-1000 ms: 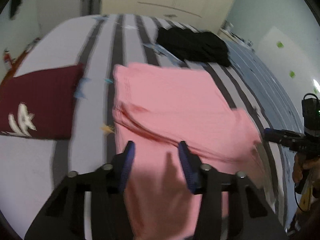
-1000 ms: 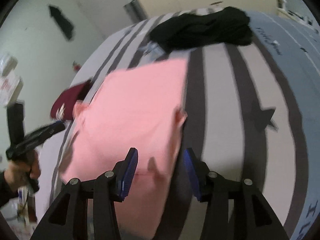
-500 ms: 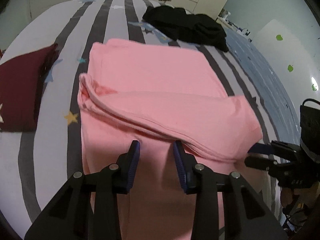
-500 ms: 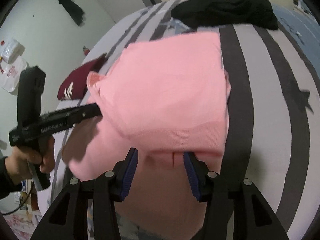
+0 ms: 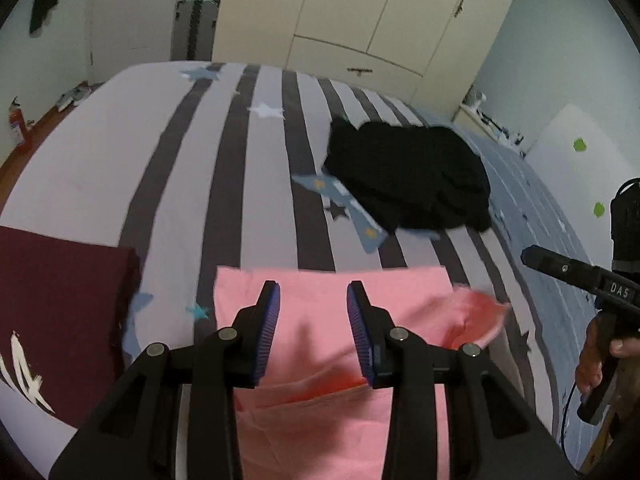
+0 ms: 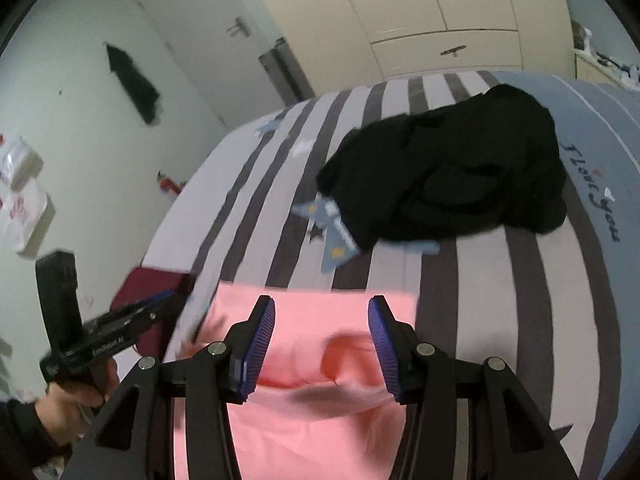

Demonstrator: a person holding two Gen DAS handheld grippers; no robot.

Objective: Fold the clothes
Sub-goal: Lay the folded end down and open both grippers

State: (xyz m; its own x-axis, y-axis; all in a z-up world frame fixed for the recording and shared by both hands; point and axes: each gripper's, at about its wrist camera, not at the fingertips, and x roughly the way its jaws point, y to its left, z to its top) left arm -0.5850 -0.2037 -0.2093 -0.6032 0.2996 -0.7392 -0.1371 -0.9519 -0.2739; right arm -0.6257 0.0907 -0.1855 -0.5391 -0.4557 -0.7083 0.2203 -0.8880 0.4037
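Pink knit cloth, a folded garment (image 5: 332,320), lies flat on the bed's grey-and-white striped cover (image 5: 200,168), near its front edge, with a loose flap raised at its right corner in the left wrist view. The left claw (image 5: 313,336) hangs above this garment, its blue ribbed pads parted and nothing between them; the cloth below is not pinched. The right claw (image 6: 322,346) likewise hangs over the pink garment (image 6: 320,412), jaws apart, gripping nothing; a soft crease and a shadow cross the cloth beneath it. To the left of the pink garment lies a folded dark maroon garment with white lettering (image 5: 60,304), apart from it by a strip of bedcover. Farther back, toward the right side of the bed, a crumpled black garment (image 5: 408,180) rests in a heap, partly over a pale blue aeroplane print (image 5: 348,208). Behind the bed stands a cream wardrobe with panelled doors (image 5: 380,20). A person's hand (image 6: 76,396) holds the left claw's handle.
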